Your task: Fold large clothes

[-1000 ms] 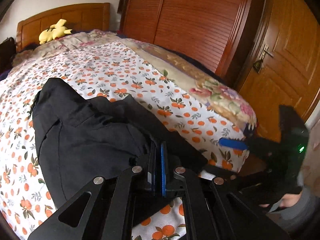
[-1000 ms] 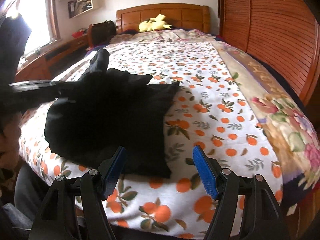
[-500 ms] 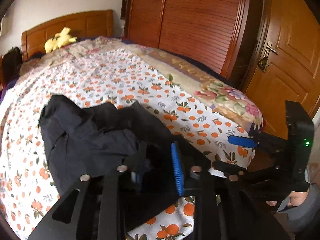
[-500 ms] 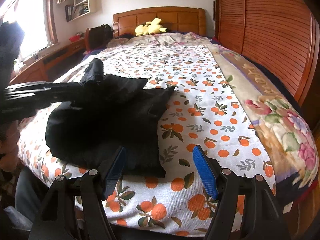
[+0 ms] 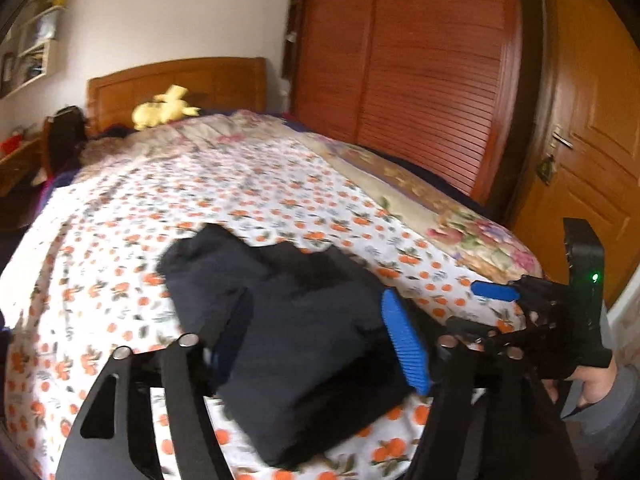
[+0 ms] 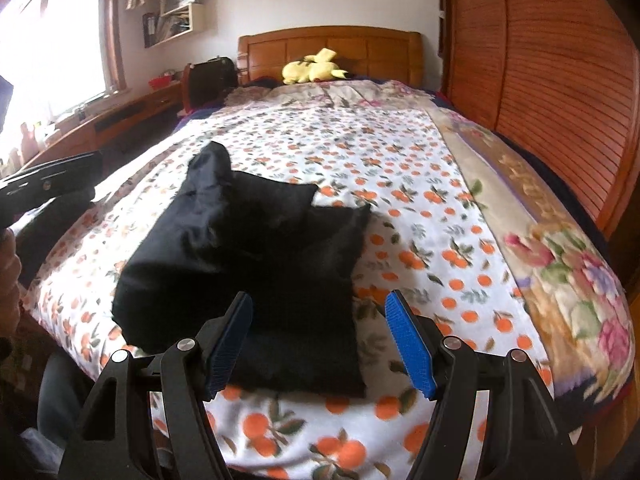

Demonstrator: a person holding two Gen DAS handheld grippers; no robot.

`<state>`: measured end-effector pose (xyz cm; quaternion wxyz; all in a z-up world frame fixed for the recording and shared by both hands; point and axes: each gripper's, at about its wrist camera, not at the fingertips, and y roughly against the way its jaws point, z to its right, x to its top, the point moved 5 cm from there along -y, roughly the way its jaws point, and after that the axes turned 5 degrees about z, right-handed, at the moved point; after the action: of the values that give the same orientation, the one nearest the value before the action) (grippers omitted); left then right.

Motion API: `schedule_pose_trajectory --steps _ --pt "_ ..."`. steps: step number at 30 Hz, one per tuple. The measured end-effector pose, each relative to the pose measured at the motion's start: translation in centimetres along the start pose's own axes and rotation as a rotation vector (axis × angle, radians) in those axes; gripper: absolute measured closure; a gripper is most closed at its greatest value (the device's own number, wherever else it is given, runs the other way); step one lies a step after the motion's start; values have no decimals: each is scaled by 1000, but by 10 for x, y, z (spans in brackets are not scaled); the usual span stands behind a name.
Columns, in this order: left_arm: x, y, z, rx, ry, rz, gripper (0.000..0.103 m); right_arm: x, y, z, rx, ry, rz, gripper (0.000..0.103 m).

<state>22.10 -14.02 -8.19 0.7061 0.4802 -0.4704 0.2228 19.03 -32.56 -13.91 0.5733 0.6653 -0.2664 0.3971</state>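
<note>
A black garment (image 5: 304, 320) (image 6: 240, 256) lies folded in a thick bundle near the foot of the bed, on the orange-print sheet (image 5: 200, 200) (image 6: 360, 152). My left gripper (image 5: 316, 344) hovers just before the bundle. Its jaws are opening, and the cloth shows between the blue pads (image 5: 404, 344) without being pressed. My right gripper (image 6: 320, 344) stands open over the bundle's near edge and holds nothing. A hand holds it at the right of the left wrist view. The left gripper's black frame (image 6: 48, 184) shows at the left edge of the right wrist view.
A yellow plush toy (image 6: 312, 70) lies by the wooden headboard (image 6: 328, 48). A slatted wardrobe (image 5: 420, 80) runs along the bed's right side, with a door (image 5: 580, 140) beside it. A black bag (image 6: 210, 76) and a desk (image 6: 120, 116) stand at the left under the window.
The left gripper was shut on the garment; it has opened, let the cloth go and drawn back and upward. The right gripper rose slightly and stayed open.
</note>
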Motion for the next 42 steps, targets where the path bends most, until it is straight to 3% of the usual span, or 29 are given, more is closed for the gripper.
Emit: schedule_pose_trajectory --steps 7,9,17,21,26,37,42 --pt "-14 27 -65 113 35 8 24 27 -14 -43 45 55 28 37" --pt "-20 33 -81 136 46 5 14 33 -20 -51 54 63 31 37" --pt "-47 51 -126 198 90 -5 6 45 -53 -75 101 56 -1 37" --pt "-55 51 -135 215 85 -16 6 38 -69 -74 94 47 -47 46" --pt "-65 48 -140 215 96 -32 3 30 -72 -73 117 39 -82 96" --pt "-77 36 -136 196 100 -61 3 42 -16 -71 125 54 40 100" --pt "-74 28 -127 179 86 -64 3 42 11 -50 61 43 74 100"
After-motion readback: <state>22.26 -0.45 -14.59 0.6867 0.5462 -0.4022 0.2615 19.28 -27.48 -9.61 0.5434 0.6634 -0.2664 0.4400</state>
